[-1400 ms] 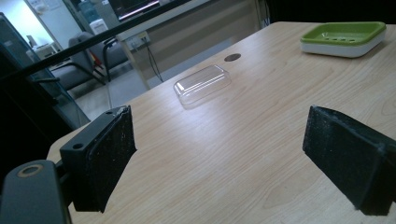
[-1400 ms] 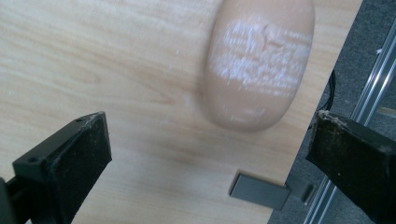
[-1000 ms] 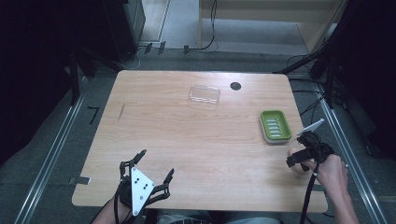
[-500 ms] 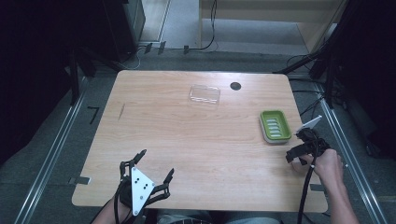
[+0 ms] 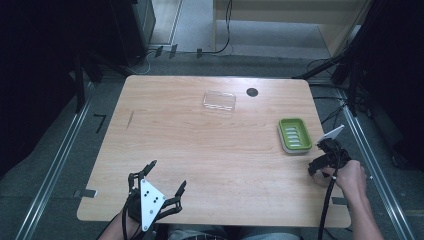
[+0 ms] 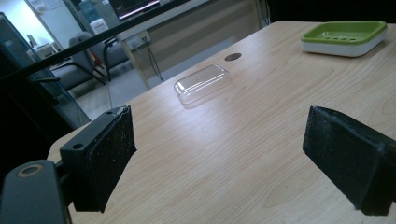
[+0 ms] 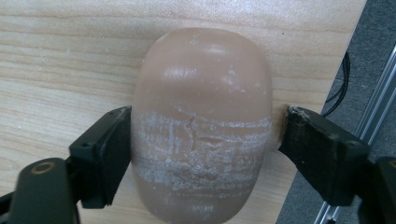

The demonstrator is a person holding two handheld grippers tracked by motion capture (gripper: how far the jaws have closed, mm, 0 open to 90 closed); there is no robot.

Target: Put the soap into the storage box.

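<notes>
The right hand-held gripper [image 7: 201, 154] has just been closing its jaws around a smooth, pinkish-brown oval bar of soap [image 7: 201, 126] lying at the right edge of the light wooden worktop [image 5: 210, 150]. The left pad touches it; the right shows a sliver of gap. Its long axis runs away between the jaws. The empty green ribbed soap dish [image 5: 294, 135] sits nearby. The left hand-held gripper [image 5: 162, 186] rests wide open, holding nothing, well apart.
</notes>
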